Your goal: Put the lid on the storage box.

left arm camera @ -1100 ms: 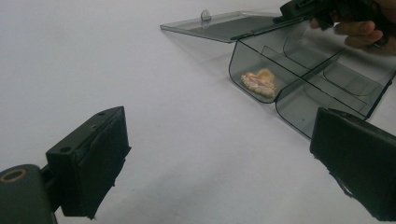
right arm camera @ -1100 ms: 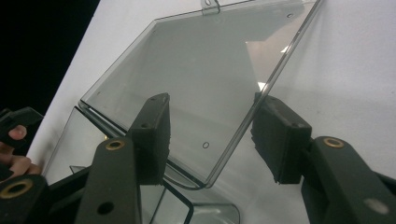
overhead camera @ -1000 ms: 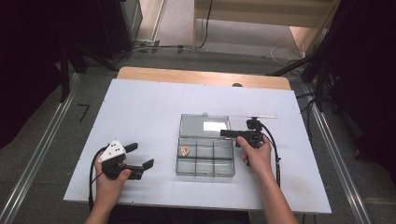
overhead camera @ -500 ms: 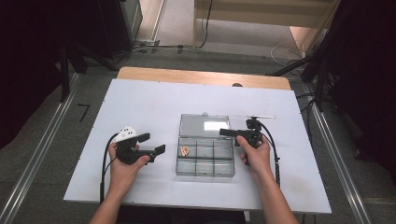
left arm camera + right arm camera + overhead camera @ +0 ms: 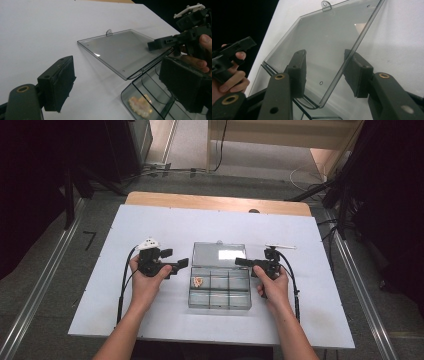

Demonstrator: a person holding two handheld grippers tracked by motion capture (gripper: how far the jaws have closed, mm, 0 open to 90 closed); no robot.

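A clear plastic compartment box (image 5: 220, 290) lies at mid-table, its lid (image 5: 218, 254) swung open flat behind it. A small pinkish piece (image 5: 198, 281) rests in the rear left compartment, also seen as a pale lump (image 5: 140, 105). My left gripper (image 5: 176, 258) hovers just left of the box, jaws wide open with nothing between them (image 5: 120, 82). My right gripper (image 5: 240, 262) sits at the box's right rear. It is open (image 5: 325, 67), one jaw on each side of the lid's edge (image 5: 352, 50), not clamped.
A thin white stick (image 5: 280, 246) lies on the white table (image 5: 150, 320) behind the right gripper. A wooden strip (image 5: 215, 202) runs along the table's far edge. Metal rails and dark floor flank both sides.
My left gripper has moved right and forward, from the table's left part up to the box's left side. The right gripper has barely shifted.
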